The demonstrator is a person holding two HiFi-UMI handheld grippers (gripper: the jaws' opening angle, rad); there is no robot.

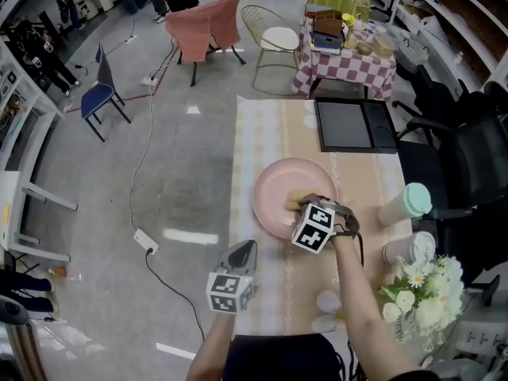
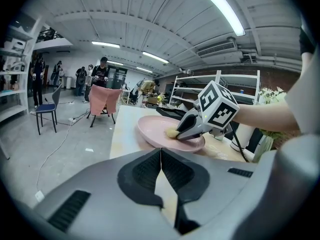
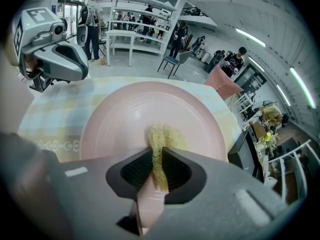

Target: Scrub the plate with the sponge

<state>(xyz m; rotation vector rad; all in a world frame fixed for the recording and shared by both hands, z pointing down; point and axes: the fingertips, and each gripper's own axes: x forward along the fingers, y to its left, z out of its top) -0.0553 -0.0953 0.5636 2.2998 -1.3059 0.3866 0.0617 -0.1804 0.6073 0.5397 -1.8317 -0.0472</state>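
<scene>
A pink plate (image 1: pixel 279 187) lies on the checked tablecloth (image 1: pixel 254 133); it also fills the right gripper view (image 3: pixel 125 119) and shows ahead in the left gripper view (image 2: pixel 155 134). My right gripper (image 1: pixel 304 203) is shut on a yellow sponge (image 3: pixel 162 139), pressing it onto the plate's near right part. The sponge (image 2: pixel 172 132) shows at the jaw tips. My left gripper (image 1: pixel 244 248) hangs at the table's near left edge, away from the plate, jaws closed together with nothing between them (image 2: pixel 161 159).
A black tray (image 1: pixel 353 124) lies at the table's far end. Two lidded cups (image 1: pixel 406 205) (image 1: pixel 409 250) and a bunch of white flowers (image 1: pixel 425 292) stand at the right edge. Chairs and people are across the floor on the left.
</scene>
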